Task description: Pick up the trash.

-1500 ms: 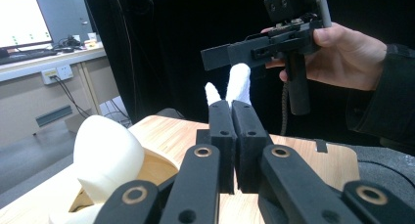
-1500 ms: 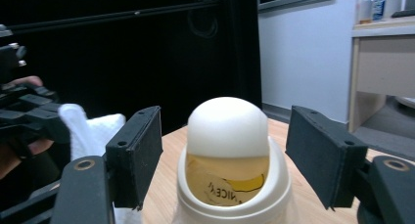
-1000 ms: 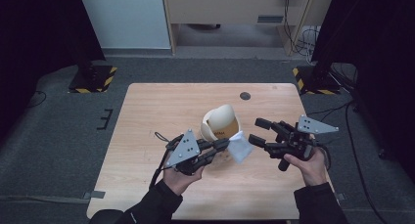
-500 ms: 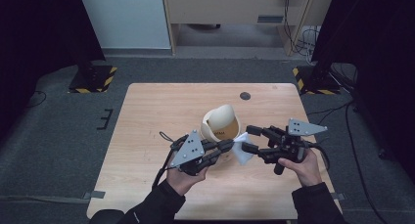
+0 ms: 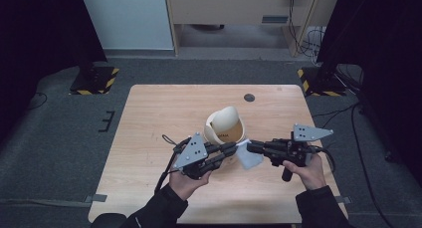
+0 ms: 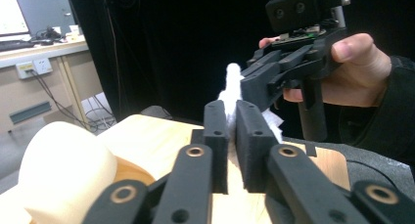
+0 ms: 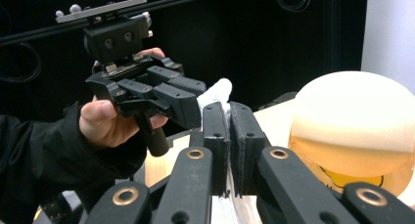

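A crumpled white cloth point(image 5: 250, 159) hangs between my two grippers above the wooden table point(image 5: 149, 118). My left gripper point(image 5: 234, 148) is shut on the cloth's left end, and its jaws have just eased open a little with the cloth point(image 6: 232, 75) still between them. My right gripper point(image 5: 250, 147) has just been closing and is now shut on the same cloth point(image 7: 216, 93). The two sets of fingertips nearly meet tip to tip. In the left gripper view my right gripper point(image 6: 252, 84) is just beyond my left gripper point(image 6: 226, 106). A cream domed container point(image 5: 225, 126) with its lid tilted open stands just behind them.
A small dark round spot point(image 5: 249, 97) marks the table's far side. Yellow-and-black striped stand feet point(image 5: 94, 78) point(image 5: 318, 81) sit on the floor beyond both far corners. A wooden cabinet point(image 5: 239, 9) with cables stands at the back.
My right gripper moved left toward the left one and its wide-open jaws closed onto the white cloth. The left hand stayed where it was.
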Demonstrator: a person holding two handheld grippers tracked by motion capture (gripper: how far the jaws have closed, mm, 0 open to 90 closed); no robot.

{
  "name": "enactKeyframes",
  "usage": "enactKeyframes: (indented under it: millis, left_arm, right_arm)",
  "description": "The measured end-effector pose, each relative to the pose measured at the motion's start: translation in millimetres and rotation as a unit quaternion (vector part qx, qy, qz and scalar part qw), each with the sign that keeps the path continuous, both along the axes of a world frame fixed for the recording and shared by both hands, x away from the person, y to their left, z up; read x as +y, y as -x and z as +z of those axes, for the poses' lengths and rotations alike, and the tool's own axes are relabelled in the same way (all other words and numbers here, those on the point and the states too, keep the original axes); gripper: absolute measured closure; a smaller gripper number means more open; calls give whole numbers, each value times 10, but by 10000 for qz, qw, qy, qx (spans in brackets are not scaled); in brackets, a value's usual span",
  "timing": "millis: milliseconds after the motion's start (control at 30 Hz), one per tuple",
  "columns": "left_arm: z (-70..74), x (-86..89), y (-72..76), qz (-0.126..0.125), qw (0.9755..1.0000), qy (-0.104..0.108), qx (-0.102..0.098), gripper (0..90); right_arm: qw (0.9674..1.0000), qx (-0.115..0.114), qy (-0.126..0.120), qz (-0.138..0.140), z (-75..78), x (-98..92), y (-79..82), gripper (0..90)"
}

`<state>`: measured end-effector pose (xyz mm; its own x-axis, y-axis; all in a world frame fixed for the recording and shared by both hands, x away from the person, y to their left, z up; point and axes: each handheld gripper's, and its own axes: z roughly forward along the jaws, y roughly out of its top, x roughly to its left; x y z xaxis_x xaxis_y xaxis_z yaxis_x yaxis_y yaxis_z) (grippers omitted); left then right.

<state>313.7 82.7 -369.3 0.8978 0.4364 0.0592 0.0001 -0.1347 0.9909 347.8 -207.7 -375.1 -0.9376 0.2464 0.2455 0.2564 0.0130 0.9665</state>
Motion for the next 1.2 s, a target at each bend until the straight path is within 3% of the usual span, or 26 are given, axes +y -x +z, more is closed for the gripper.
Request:
enactKeyframes:
  millis: [167, 367, 467, 533, 633, 767, 867, 933, 967, 1067, 1200]
  left_arm:
    - [-20, 138, 12, 195, 9998, 63, 52, 713]
    - [-139, 472, 1, 638, 9976, -25, 283, 657]
    - [-263, 664, -23, 900, 9946, -208, 481, 628]
    - [-373, 790, -45, 1086, 9911, -372, 677, 599]
    - [-577, 977, -93, 1376, 9834, -644, 989, 572]
    - [-866, 1181, -188, 1766, 9682, -980, 1474, 532]
    - [-992, 1258, -276, 1977, 9571, -1180, 1761, 486]
    - [-1063, 1275, -323, 2057, 9511, -1300, 1902, 461]
    - [-1086, 1279, -333, 2065, 9498, -1331, 1937, 462]
    - [-1170, 1309, -369, 2163, 9425, -1544, 2026, 441]
    - [-1276, 1400, -431, 2362, 9297, -1668, 2282, 368]
  right_arm:
    - [9999, -38, 66, -72, -1, -8, -3, 871]
    - [9992, -39, -85, -383, -11, -79, -34, 871]
    - [9983, -85, -133, -558, -2, -101, -44, 871]
    - [9974, -130, -171, -688, 5, -108, -52, 871]
    - [9956, -195, -179, -895, 9, -111, -69, 871]
    - [9937, -267, -187, -1072, 3, -88, -104, 872]
    - [9926, -307, -162, -1162, -2, -66, -135, 873]
    - [9919, -338, -154, -1215, -3, -55, -151, 872]
    - [9915, -358, -142, -1245, -3, -51, -161, 872]
    - [9902, -406, -136, -1333, -3, -47, -178, 872]
    - [9875, -482, -124, -1494, -7, -44, -202, 873]
